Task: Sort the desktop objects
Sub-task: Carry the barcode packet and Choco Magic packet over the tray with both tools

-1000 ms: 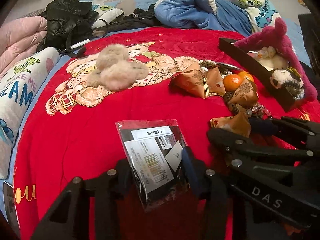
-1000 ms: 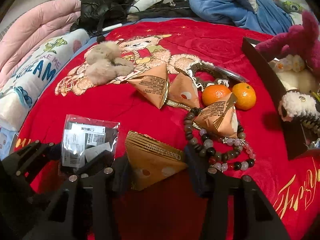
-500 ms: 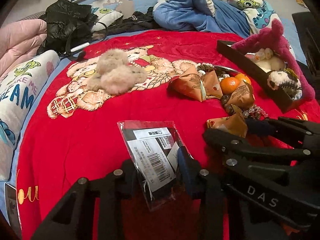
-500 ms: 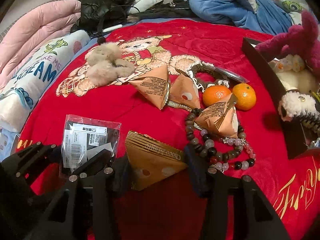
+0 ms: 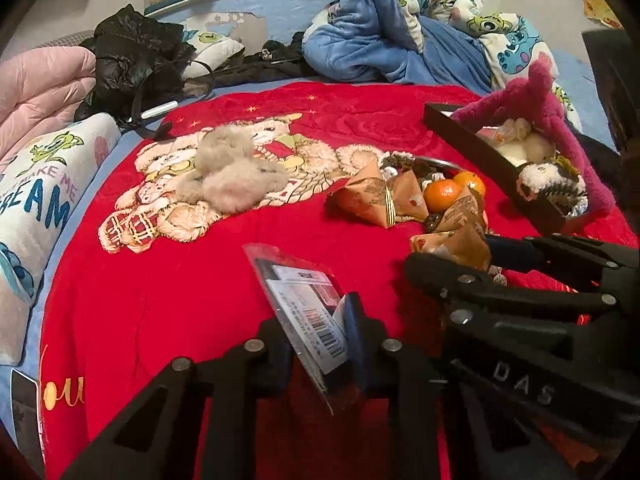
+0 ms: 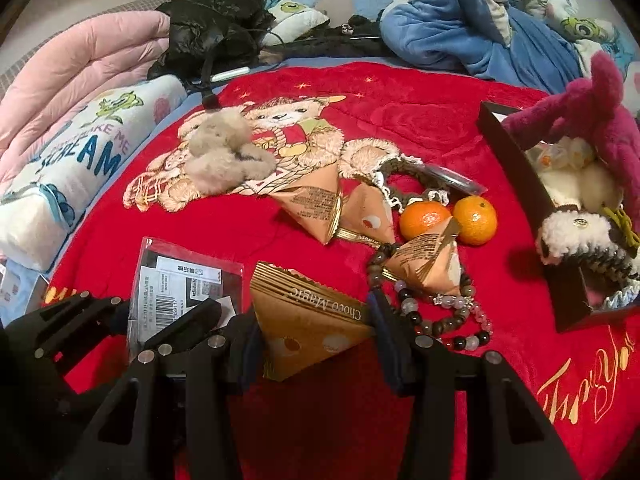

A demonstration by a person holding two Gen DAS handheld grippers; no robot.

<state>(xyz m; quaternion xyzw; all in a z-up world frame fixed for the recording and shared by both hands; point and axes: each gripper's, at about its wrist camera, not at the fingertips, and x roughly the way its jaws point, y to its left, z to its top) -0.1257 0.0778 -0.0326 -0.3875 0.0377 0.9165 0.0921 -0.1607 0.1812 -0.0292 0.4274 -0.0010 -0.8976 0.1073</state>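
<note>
My left gripper (image 5: 316, 336) is shut on a clear plastic packet with a barcode label (image 5: 304, 300) and holds it tilted off the red blanket; the packet also shows in the right wrist view (image 6: 180, 288). My right gripper (image 6: 312, 332) is open around a brown Choco Magic snack pouch (image 6: 308, 320) that lies on the blanket. Further brown pouches (image 6: 316, 204), two oranges (image 6: 476, 220) and bead bracelets (image 6: 444, 308) lie just beyond it.
A black box (image 6: 516, 160) with plush toys, one pink (image 6: 592, 112), stands at the right. A beige fluffy item (image 6: 224, 156) lies on the bear print. A black jacket (image 6: 208, 24), pink quilt (image 6: 84, 64), white pillow (image 6: 80, 160) and blue blanket (image 6: 460, 24) ring the red blanket.
My left gripper has closed on the packet and lifted it, so it now stands tilted on edge. My right gripper has stayed around the pouch.
</note>
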